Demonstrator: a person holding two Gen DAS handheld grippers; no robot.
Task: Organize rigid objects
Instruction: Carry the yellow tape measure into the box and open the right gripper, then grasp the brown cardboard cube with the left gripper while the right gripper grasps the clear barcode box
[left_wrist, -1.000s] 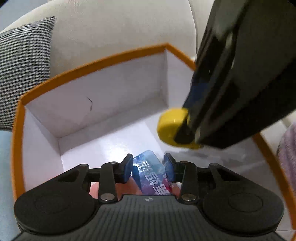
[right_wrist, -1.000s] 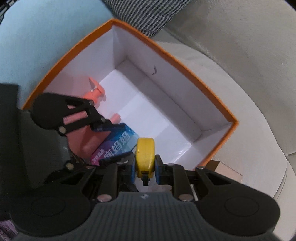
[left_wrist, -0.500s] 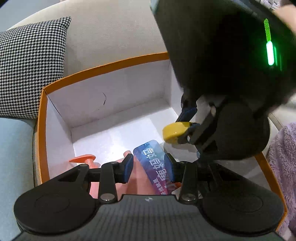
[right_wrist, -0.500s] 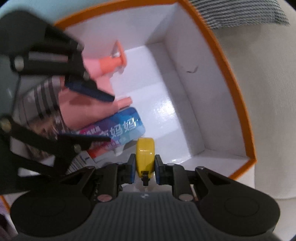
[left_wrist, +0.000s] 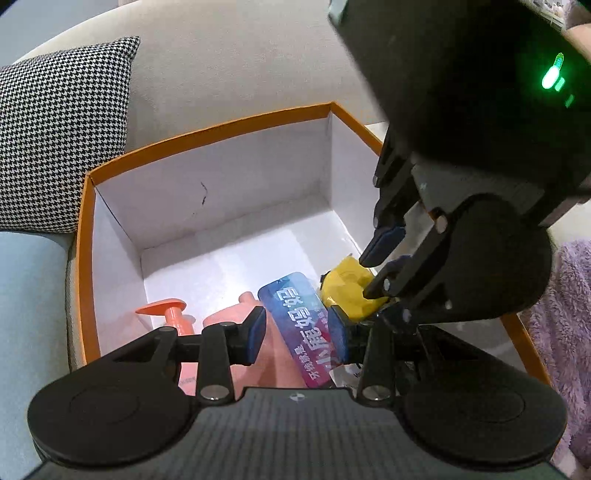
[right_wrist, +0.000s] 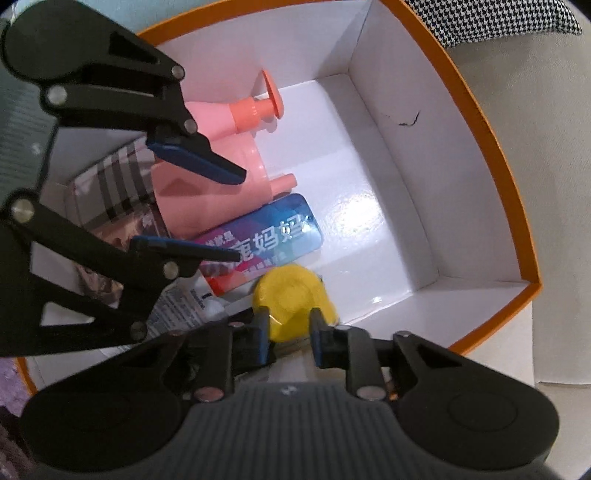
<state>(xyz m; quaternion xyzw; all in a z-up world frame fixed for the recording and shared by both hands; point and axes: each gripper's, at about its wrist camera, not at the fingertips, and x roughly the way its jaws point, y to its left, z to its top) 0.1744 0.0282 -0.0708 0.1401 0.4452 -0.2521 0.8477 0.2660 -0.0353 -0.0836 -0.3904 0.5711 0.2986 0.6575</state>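
Now yellow disc (right_wrist: 291, 306) sits between right gripper (right_wrist: 286, 341) fingertips inside box (right_wrist: 480, 122)

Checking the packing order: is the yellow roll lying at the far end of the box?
No: the yellow roll sits beside the blue packet, the box's far end bare.

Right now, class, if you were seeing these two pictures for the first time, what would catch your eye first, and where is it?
The orange-rimmed white box on the pale sofa fills both views. Inside it, low in the right wrist view, the right gripper is shut on a bright yellow round object near the floor. Beside that lie a blue printed packet and a pink pump bottle, with the left gripper hanging half open above them.
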